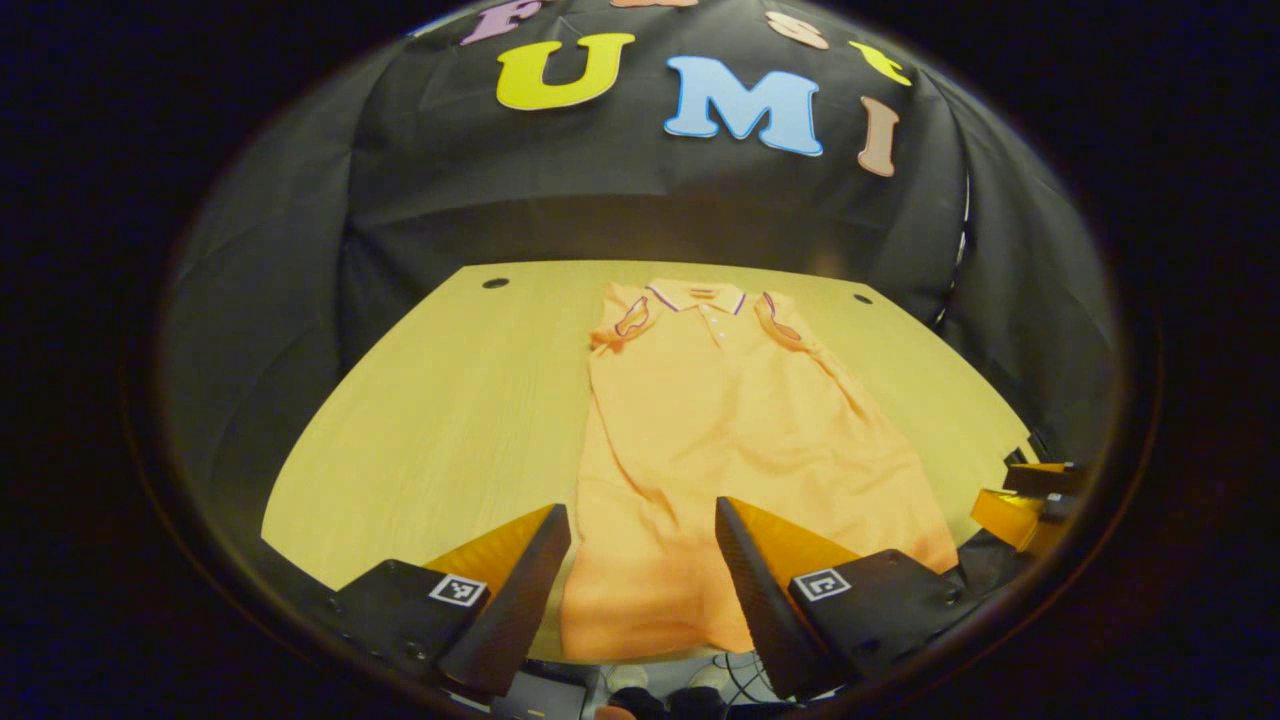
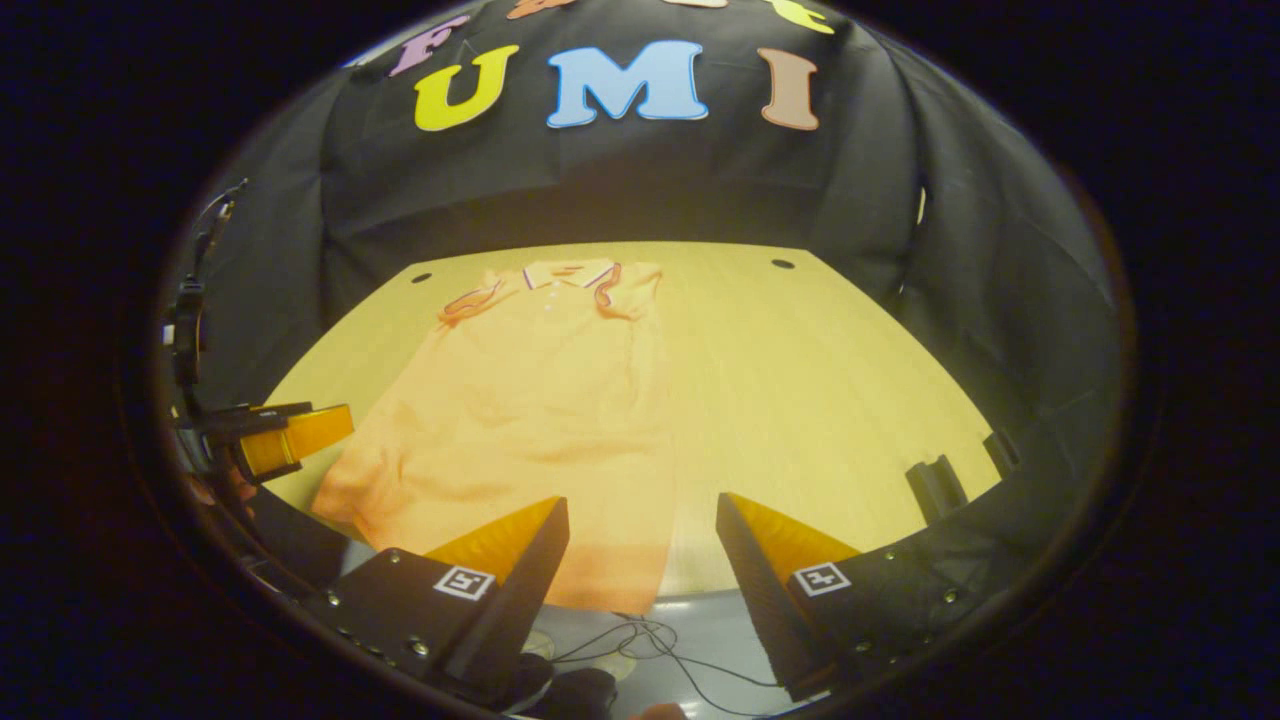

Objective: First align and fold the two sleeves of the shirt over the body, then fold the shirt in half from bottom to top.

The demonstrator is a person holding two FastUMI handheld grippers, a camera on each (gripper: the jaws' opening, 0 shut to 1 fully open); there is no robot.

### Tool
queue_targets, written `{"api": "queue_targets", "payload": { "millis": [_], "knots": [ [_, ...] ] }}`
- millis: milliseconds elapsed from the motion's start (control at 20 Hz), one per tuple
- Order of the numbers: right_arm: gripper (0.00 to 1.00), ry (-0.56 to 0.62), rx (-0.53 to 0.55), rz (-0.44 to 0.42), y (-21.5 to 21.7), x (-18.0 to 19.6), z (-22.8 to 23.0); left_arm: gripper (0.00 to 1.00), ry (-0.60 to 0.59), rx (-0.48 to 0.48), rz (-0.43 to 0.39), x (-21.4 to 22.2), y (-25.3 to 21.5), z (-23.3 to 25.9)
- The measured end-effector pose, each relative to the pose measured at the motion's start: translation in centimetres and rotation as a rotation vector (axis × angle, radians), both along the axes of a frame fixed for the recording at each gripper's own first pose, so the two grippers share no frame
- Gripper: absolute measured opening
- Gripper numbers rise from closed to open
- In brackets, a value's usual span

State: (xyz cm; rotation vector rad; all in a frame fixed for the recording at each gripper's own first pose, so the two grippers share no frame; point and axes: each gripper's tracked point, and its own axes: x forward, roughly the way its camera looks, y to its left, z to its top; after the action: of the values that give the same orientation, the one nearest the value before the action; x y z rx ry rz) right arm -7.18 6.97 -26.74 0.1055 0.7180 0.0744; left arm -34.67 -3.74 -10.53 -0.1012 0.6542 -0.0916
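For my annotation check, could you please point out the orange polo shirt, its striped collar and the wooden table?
orange polo shirt (image 1: 720, 430), left gripper view, chest.
striped collar (image 1: 697, 297), left gripper view, centre.
wooden table (image 2: 820, 400), right gripper view, bare top.

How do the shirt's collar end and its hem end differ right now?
The collar lies at the table's far side, toward the wall; the hem hangs slightly over the near edge. The collar end has dark-trimmed sleeves folded in beside it; the hem is plain. Both lie flat and untouched, each gripper open.
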Motion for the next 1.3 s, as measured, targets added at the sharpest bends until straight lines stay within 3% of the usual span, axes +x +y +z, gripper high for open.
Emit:
{"api": "queue_targets", "payload": {
  "millis": [500,1100,1150,1200,1300],
  "knots": [
    [0.93,0.126,0.002,-0.001,1.6,-0.9,-4.6,0.95,0.100,0.010,-0.076,-4.6,0.3,-5.0],
    [0.93,0.146,0.008,0.015,2.5,-1.9,-6.4,0.95,0.100,0.103,-0.122,-5.0,-0.2,-7.2],
    [0.85,0.142,0.013,0.006,2.3,-1.8,-6.3,0.95,0.096,0.093,-0.126,-4.9,-0.6,-7.0],
    [0.71,0.145,0.015,0.001,2.2,-1.8,-6.5,0.82,0.096,0.094,-0.117,-5.0,-0.6,-7.3],
    [0.50,0.149,0.032,-0.023,2.0,-1.8,-6.5,0.72,0.094,0.091,-0.118,-5.0,-0.8,-7.3]
  ]
}}
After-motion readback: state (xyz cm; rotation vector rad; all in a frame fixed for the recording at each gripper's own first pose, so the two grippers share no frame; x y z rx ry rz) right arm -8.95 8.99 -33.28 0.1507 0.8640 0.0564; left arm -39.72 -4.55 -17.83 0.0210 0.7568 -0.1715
